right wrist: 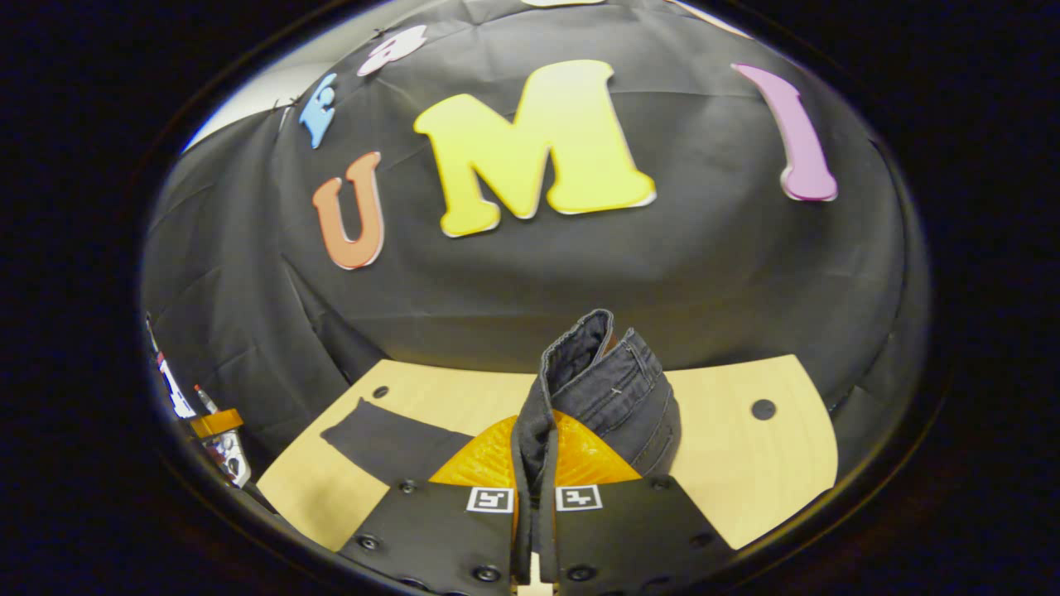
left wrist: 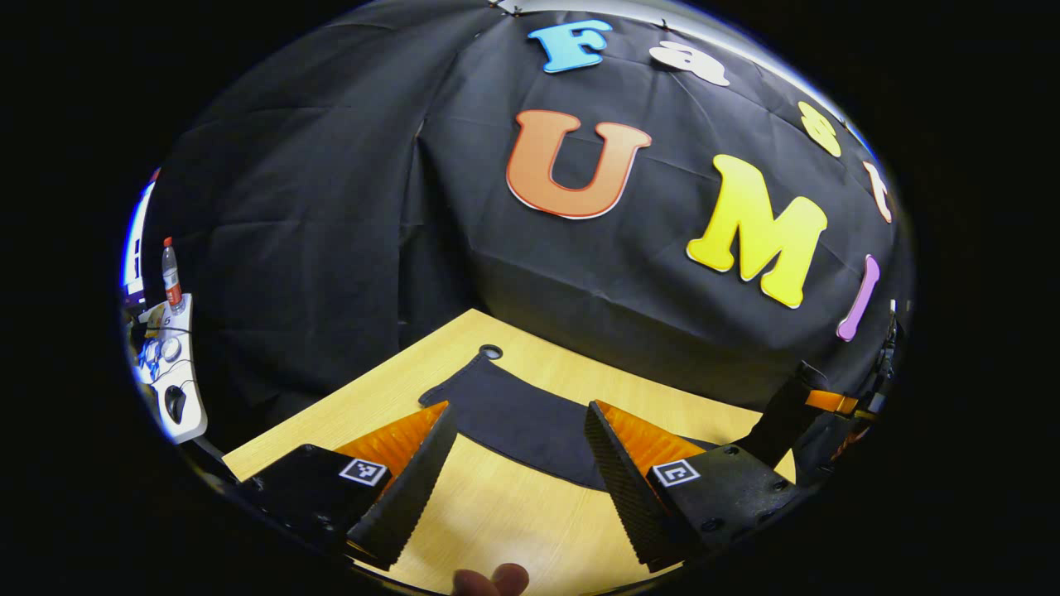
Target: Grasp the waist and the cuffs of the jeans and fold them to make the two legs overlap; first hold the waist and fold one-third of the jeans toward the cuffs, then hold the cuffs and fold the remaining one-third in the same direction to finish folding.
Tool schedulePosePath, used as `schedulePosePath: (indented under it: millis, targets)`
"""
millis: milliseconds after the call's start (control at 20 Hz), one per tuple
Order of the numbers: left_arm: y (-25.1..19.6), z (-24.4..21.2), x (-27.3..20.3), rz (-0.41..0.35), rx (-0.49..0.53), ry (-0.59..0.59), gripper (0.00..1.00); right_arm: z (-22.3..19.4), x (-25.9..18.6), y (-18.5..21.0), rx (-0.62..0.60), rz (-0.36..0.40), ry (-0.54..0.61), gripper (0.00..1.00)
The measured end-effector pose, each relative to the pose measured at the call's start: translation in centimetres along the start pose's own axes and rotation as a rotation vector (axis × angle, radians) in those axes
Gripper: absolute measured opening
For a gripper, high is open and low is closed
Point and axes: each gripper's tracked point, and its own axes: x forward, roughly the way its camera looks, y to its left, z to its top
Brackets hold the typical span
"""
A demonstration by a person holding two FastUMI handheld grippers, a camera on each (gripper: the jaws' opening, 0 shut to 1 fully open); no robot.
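Jeans (right wrist: 609, 389) pinched, lifted in right gripper (right wrist: 534, 497); left gripper (left wrist: 522, 472) wide apart over table (left wrist: 497, 513).

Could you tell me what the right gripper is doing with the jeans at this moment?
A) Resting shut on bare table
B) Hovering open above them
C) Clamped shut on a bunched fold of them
C: in the right gripper view, the right gripper has its fingers closed on a bunched fold of the jeans, lifted above the table.

Jeans (left wrist: 522, 418) flat on table (left wrist: 497, 505), beyond left gripper (left wrist: 517, 472).
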Motion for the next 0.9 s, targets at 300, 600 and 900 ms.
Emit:
schedulePosePath:
  millis: [300,600,900]
  targets:
    - [3.0,2.2,-1.0,-0.046,-0.091,-0.074,1.00,-5.3,7.3,9.7,-0.041,0.116,0.101,0.00]
    - [8.7,1.2,-0.8,0.063,-0.060,-0.045,0.98,-14.4,15.1,14.0,-0.129,0.085,0.249,0.04]
    - [10.6,-0.5,0.2,0.092,-0.109,0.007,0.98,-19.8,17.5,15.1,-0.212,0.062,0.350,0.11]
